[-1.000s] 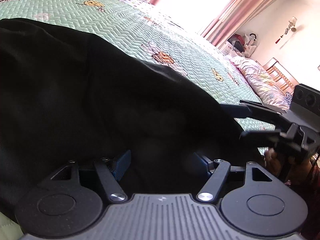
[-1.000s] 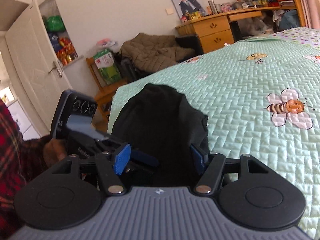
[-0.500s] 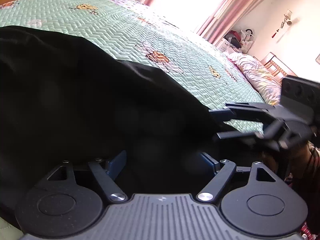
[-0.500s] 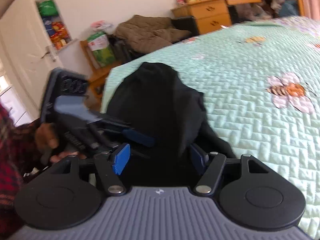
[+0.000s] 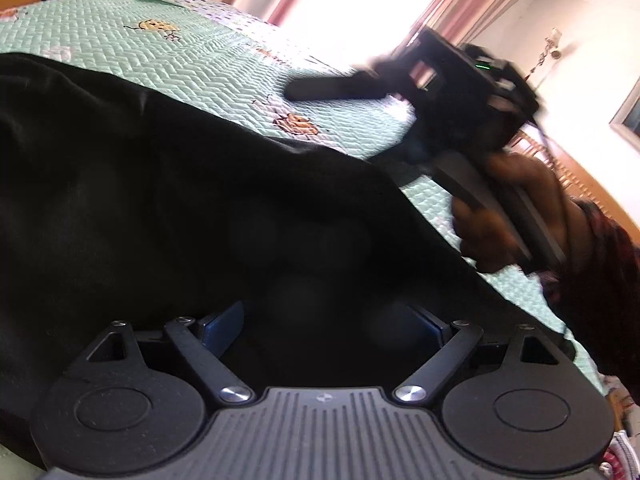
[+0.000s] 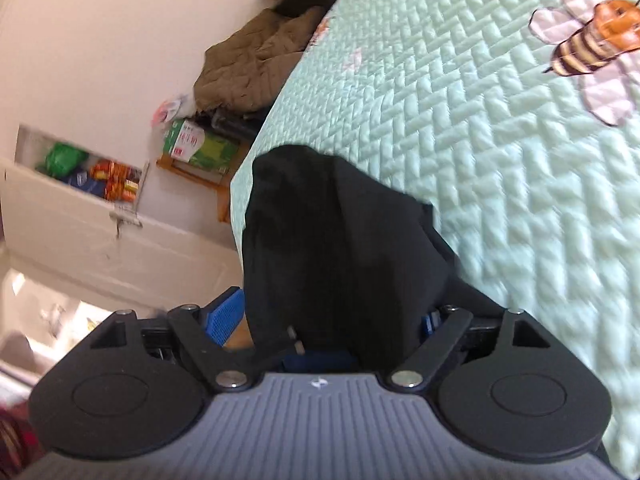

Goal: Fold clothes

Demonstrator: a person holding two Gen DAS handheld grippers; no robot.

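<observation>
Mint-green quilted bedspread (image 5: 208,60) printed with bees covers the bed, with pink curtains (image 5: 448,20) and a bright window beyond it in the left wrist view. Across the near part of this cover lies the black garment (image 5: 160,200), spreading ahead of and between the blue pads of the left gripper (image 5: 332,324). Its jaws stand wide and have just been opening; the dark cloth lies between them, but the pads do not press on it. Ahead of those jaws and to their right, a hand (image 5: 516,220) holds the right gripper (image 6: 332,316), blurred, above the bedspread.

From the right wrist, the garment (image 6: 340,248) rises in a dark fold straight ahead of the jaws and sits between them. These jaws have also just been opening: the left pad stands clear of the cloth, the right pad is mostly hidden behind it. Beyond the bed's edge are a brown quilted coat (image 6: 256,56) and a white door (image 6: 80,220).
</observation>
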